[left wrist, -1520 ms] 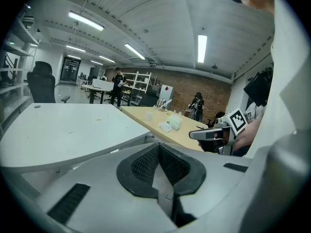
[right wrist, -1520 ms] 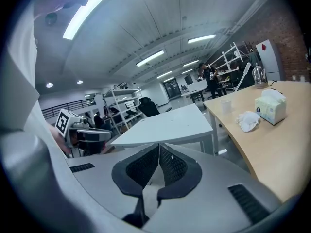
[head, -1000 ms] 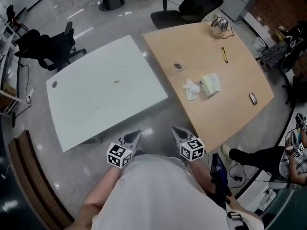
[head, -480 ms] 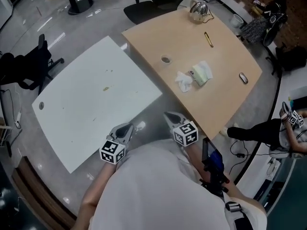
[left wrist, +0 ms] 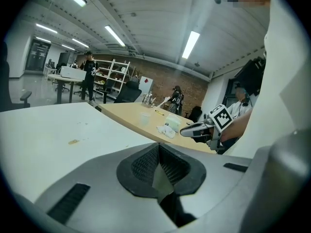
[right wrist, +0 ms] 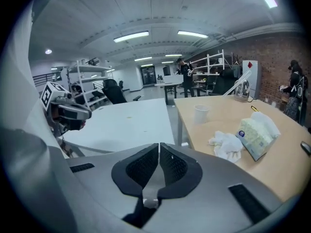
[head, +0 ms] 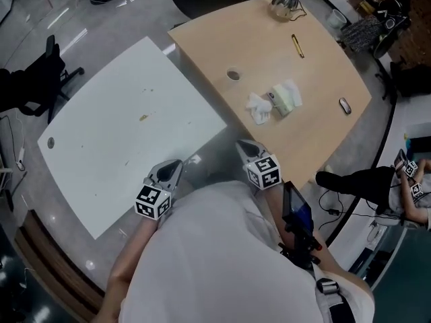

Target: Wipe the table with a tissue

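A crumpled white tissue lies on the wooden table, beside a green tissue pack. To its left stands a white table with a small brown stain. My left gripper hovers at the white table's near edge, jaws shut and empty. My right gripper is in the gap near the wooden table's near corner, also shut on nothing. The right gripper view shows the tissue and pack ahead to the right.
On the wooden table are a cup, a pen, a mouse and a shiny kettle. Black office chairs stand left and behind. A seated person's legs stretch out at the right.
Both grippers have moved forward toward the tables, the right one closing on the wooden table's near corner. Their jaws stay shut.
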### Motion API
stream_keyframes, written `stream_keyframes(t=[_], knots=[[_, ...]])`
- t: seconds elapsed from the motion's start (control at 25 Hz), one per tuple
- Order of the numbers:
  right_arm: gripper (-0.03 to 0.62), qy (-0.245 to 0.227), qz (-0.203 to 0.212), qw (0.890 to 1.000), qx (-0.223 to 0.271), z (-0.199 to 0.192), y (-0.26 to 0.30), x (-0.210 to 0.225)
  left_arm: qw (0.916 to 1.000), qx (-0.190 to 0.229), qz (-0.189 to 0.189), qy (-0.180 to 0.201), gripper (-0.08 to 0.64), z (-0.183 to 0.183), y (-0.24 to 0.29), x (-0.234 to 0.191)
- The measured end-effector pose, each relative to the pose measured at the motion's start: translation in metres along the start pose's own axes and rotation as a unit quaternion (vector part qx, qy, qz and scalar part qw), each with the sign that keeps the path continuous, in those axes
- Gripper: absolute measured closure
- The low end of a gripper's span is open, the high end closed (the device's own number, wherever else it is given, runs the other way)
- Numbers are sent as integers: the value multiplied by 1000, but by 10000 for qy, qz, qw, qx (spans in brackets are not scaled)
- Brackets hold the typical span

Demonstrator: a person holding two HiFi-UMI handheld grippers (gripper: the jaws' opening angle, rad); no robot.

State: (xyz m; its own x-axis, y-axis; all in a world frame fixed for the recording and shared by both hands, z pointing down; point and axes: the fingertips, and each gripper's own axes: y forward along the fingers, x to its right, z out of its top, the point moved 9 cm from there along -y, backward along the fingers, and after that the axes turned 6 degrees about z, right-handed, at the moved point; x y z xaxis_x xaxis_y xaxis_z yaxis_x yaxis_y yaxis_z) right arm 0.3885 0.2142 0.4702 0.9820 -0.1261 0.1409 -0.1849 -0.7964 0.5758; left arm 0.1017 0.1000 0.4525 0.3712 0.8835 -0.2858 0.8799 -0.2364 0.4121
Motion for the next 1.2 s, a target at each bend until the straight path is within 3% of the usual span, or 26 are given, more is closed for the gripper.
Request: stream_keyframes(t=[0.28, 0.48, 0.6, 0.72, 1.0, 1.2], knots=[[574, -470, -781, 9937, -655, 1, 15, 77, 9999, -17, 137, 66, 553, 29, 39, -7], [572, -581, -1005, 9883, -994, -5, 26, 129, 9996, -1, 263, 58, 552, 52, 62, -7], [561, -727, -971, 9847, -1252, 1, 38, 151, 9992, -54, 390, 10, 552, 59, 69, -9], [465, -823, -868, 9822, -1449, 7, 51, 167, 9984, -98, 548, -49, 552, 62, 77, -13], [422, -779, -676, 9794, -1738, 2, 74, 184, 9971, -147, 741, -69, 552, 73, 91, -19], [420, -463, -454, 9781, -1976, -6, 83, 194, 9965, -183, 811, -37, 552, 81, 98, -19]])
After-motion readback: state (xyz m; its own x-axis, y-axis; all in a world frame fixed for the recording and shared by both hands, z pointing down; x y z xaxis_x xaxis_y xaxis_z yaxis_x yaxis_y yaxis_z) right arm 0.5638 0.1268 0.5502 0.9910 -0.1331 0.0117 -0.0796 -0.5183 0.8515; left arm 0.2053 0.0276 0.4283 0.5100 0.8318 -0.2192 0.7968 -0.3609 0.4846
